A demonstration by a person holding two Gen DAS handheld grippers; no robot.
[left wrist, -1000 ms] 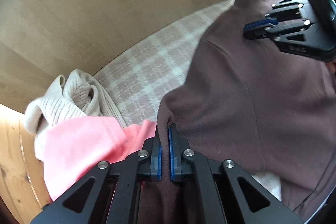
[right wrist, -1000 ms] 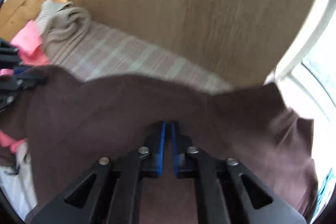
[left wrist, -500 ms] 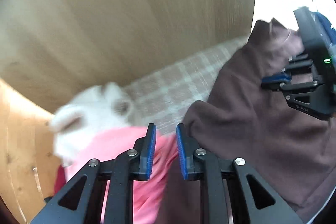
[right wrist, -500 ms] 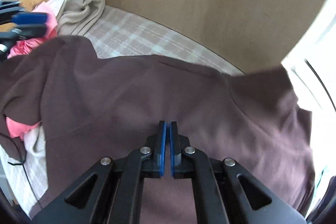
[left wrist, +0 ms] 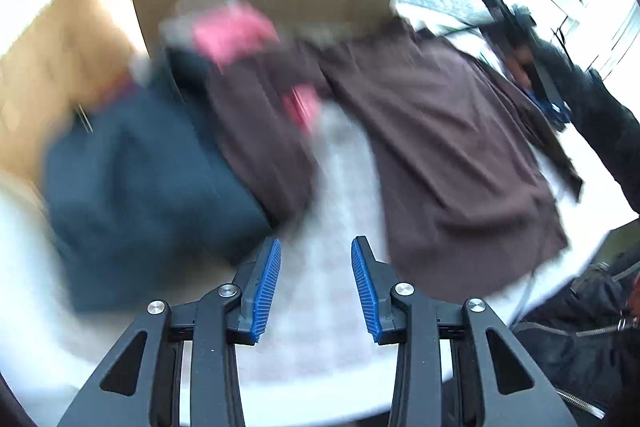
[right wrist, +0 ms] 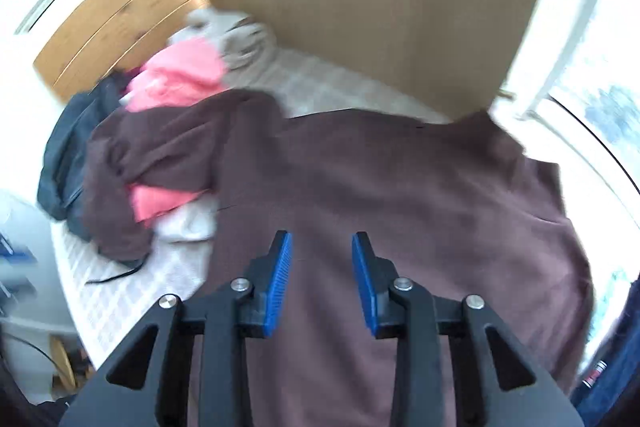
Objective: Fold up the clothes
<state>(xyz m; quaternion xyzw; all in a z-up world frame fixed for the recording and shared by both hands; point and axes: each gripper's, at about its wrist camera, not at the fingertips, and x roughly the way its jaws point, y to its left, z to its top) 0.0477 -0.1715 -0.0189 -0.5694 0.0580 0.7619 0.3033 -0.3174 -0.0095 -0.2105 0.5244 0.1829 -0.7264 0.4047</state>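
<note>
Left gripper: tilted down, jaws opening, nothing between.
Right gripper: above brown garment, jaws opening, empty.

Both grippers have let go of the brown garment: the left gripper and right gripper, pinched shut before, are opening, nothing between them, and have lifted off it.
</note>
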